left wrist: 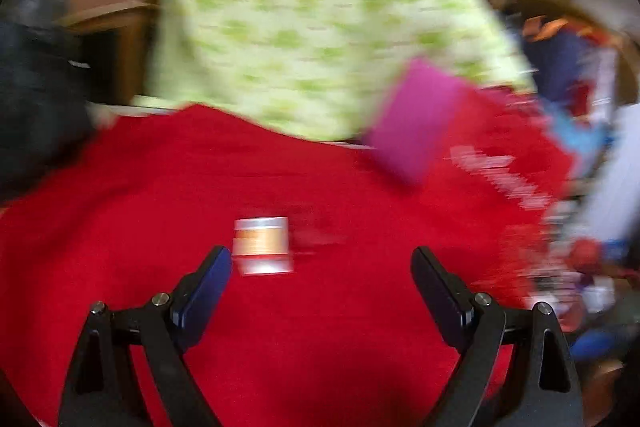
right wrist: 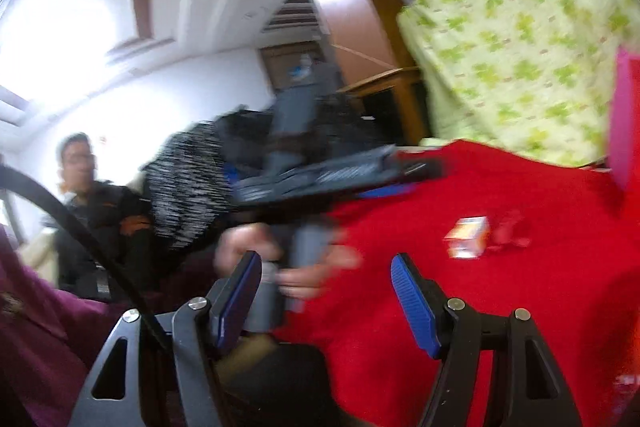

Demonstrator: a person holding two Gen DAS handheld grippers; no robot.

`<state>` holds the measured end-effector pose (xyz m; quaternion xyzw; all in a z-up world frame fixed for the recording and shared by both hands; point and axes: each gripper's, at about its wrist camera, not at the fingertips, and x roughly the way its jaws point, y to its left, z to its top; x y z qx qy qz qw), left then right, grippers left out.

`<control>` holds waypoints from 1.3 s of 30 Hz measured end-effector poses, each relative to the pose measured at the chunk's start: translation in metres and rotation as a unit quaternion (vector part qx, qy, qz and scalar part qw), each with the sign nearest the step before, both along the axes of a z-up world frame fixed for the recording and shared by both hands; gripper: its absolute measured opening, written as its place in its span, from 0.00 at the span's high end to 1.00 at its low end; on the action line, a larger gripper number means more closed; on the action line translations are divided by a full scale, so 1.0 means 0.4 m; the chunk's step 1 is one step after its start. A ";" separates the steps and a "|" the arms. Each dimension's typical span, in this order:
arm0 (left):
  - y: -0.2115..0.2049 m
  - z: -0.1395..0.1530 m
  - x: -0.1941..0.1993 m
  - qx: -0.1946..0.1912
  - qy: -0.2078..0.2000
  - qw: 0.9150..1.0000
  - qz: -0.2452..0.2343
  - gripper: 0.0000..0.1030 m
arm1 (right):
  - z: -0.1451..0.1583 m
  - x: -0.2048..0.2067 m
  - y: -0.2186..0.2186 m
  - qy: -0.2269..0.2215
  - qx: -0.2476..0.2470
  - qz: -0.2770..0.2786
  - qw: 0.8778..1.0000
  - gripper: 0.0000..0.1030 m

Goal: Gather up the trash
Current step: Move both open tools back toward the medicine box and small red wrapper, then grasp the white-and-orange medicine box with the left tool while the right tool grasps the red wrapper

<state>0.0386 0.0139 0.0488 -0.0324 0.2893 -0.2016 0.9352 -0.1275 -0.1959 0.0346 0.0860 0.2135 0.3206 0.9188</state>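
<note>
**Small box waits to be picked up**

While the small white and orange box point(left wrist: 262, 245) lies on the red cloth point(left wrist: 280, 327), nothing has picked it up yet. The left hand-held gripper point(left wrist: 322, 261) has its jaws wide apart and empty, and the box sits just ahead of its left finger point(left wrist: 208, 287). In the right wrist view, the right hand-held gripper point(right wrist: 326, 281) is partly open and holds nothing too, with the same box farther off to its right. A crumpled red scrap point(right wrist: 510, 231) lies right beside the box. A green leafy sheet point(left wrist: 320, 19) and a pink flat thing point(left wrist: 416, 119) sit behind. The step looks like reaching for the box. Next, the left gripper likely needs to slide left so the box sits between its jaws, then squeeze.
</note>
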 end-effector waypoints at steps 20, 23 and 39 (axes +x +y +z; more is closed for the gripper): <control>0.078 -0.229 0.258 0.100 0.059 0.981 0.154 0.12 | -0.289 0.733 -0.130 0.179 -0.035 -0.196 0.963 0.35; 0.048 -0.243 0.298 0.104 0.059 0.983 0.142 0.12 | -0.342 0.837 -0.120 0.205 -0.038 -0.196 0.958 0.47; -0.161 -0.315 0.436 0.108 0.084 0.988 0.072 0.12 | -0.425 0.899 -0.208 0.244 -0.033 -0.210 0.946 0.68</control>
